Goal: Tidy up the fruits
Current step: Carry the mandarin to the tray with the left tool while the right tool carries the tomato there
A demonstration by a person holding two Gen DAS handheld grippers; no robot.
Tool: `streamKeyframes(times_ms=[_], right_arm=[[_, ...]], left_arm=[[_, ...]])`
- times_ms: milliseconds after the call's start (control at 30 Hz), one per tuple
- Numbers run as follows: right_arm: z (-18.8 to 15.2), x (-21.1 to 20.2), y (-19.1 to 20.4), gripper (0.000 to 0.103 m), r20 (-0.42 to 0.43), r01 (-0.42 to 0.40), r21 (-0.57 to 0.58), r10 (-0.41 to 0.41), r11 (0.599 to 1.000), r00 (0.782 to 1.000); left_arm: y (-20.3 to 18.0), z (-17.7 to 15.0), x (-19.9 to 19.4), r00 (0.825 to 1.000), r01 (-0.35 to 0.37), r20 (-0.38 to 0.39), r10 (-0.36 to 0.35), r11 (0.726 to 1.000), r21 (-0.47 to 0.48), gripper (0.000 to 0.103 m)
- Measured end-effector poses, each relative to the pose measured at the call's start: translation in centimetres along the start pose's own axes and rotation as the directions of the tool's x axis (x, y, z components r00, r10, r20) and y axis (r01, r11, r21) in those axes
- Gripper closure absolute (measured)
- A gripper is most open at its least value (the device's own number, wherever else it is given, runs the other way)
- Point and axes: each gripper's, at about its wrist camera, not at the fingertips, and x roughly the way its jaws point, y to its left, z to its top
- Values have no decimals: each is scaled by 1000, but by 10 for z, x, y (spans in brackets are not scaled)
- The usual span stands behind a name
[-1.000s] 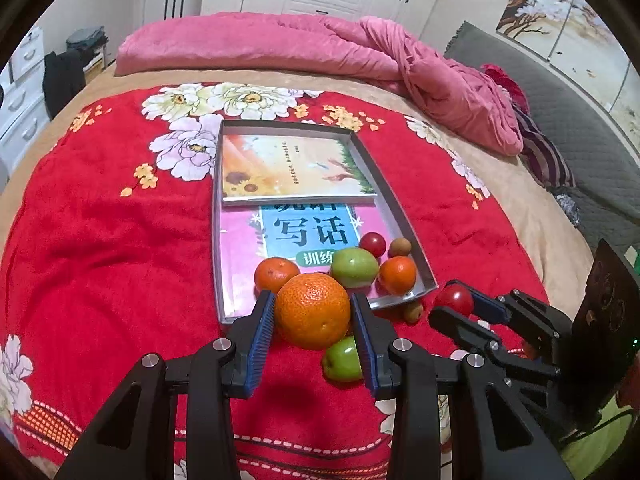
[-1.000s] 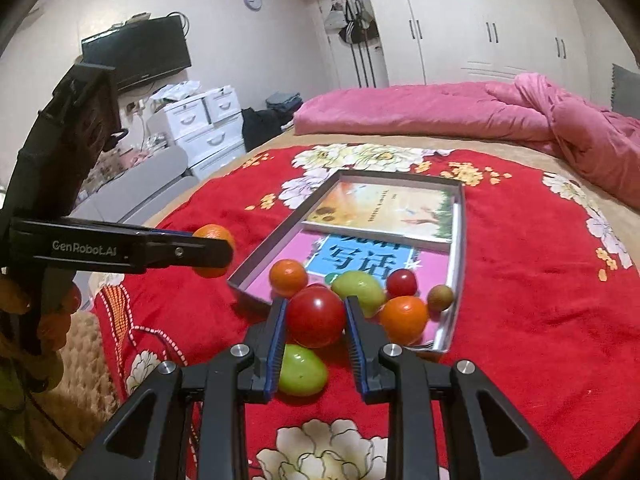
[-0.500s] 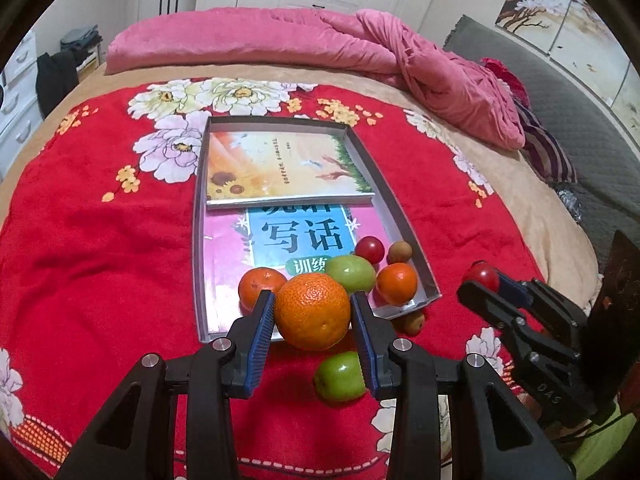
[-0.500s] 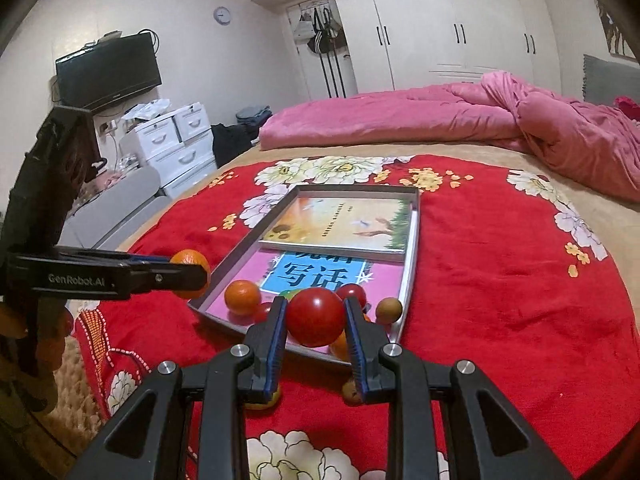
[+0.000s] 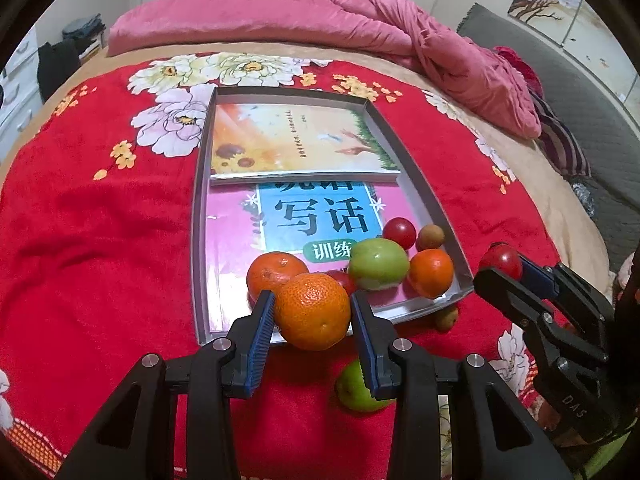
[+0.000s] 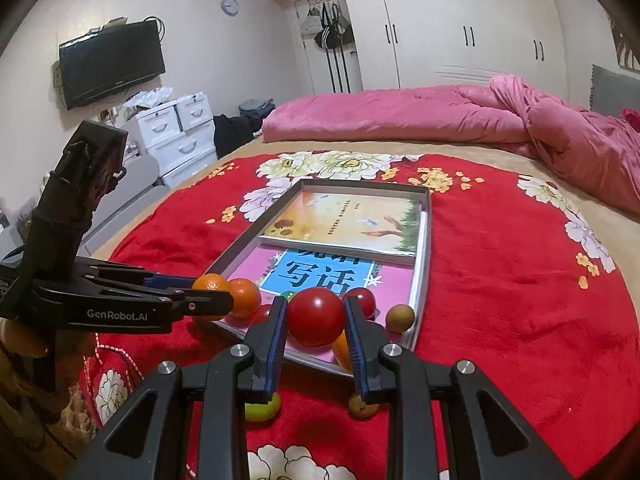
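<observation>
My left gripper (image 5: 312, 307) is shut on a large orange (image 5: 310, 322), held just over the near edge of the grey tray (image 5: 199, 240). In the tray's near end lie another orange (image 5: 269, 269), a green apple (image 5: 378, 264), a red tomato (image 5: 399, 232), a small brown fruit (image 5: 430, 237) and a third orange (image 5: 431, 273). My right gripper (image 6: 316, 314) is shut on a red tomato (image 6: 315, 320), low over the tray's near right corner (image 6: 416, 332). On the blanket (image 5: 100, 240) in front of the tray lie a green fruit (image 5: 354, 394) and a small brown fruit (image 5: 446, 317).
Two books (image 5: 288, 140) fill most of the tray's floor. A rolled pink quilt (image 5: 280, 16) lies across the bed's far side. White drawers (image 6: 176, 132) and a wall television (image 6: 112, 62) stand beyond the bed at the left.
My left gripper has sunk and come closer to the tray's near edge with the orange. The right gripper has tipped up a little, still holding the tomato.
</observation>
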Motion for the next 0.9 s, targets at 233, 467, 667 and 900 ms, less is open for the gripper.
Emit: streamKeyframes(times_ms=[233, 467, 667, 900], right_arm=[[-1, 14, 5, 74, -22, 7, -31, -8, 1000, 1000], [-4, 28, 12, 74, -57, 6, -70, -10, 998, 998], [-7, 39, 19, 74, -76, 8, -105, -16, 994, 997], [-10, 50, 19, 74, -102, 22, -111, -33, 994, 994]], left_arm=[[1, -1, 8, 1000, -7, -12, 7, 1000, 3, 63], [1, -1, 10, 1000, -15, -10, 16, 1000, 13, 63], [3, 0, 10, 1000, -17, -11, 17, 1000, 9, 63], [3, 0, 10, 1000, -18, -11, 18, 1000, 10, 63]])
